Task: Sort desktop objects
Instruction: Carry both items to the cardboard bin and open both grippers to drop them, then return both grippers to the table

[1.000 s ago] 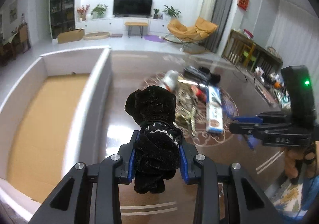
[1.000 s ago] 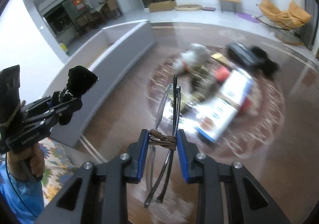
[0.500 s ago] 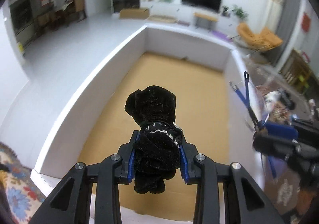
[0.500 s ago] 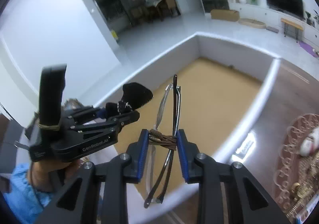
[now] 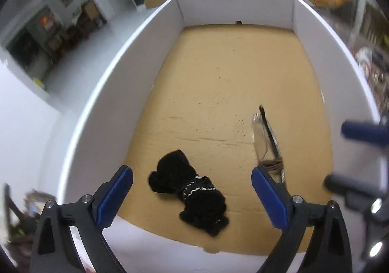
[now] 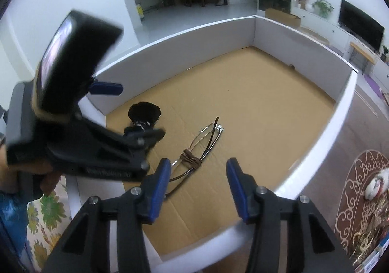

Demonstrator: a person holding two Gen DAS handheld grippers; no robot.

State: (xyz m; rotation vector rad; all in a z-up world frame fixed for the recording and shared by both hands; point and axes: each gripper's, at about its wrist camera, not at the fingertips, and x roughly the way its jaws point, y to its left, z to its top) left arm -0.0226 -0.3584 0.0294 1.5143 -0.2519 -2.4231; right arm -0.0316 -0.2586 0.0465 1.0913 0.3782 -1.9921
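Swung off the worktop and over the white box (image 5: 97,112) since a second ago; both loads dropped. Black pouch (image 5: 192,190) now flat on the cardboard floor, lower middle of the left view, between the left tongs (image 5: 192,190), spreading wide, untouched. Glasses (image 6: 197,151) at centre of the right view, long axis slanting to upper right, just ahead of the right tongs (image 6: 197,180), opening, not gripped. Remaining clutter (image 6: 369,219) at far lower right, nearer the right tongs.

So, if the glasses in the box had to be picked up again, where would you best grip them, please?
Probably at the brown cord binding the folded glasses: it is their thickest part. They lie flat on the cardboard floor, so come from above, pads across the frame.
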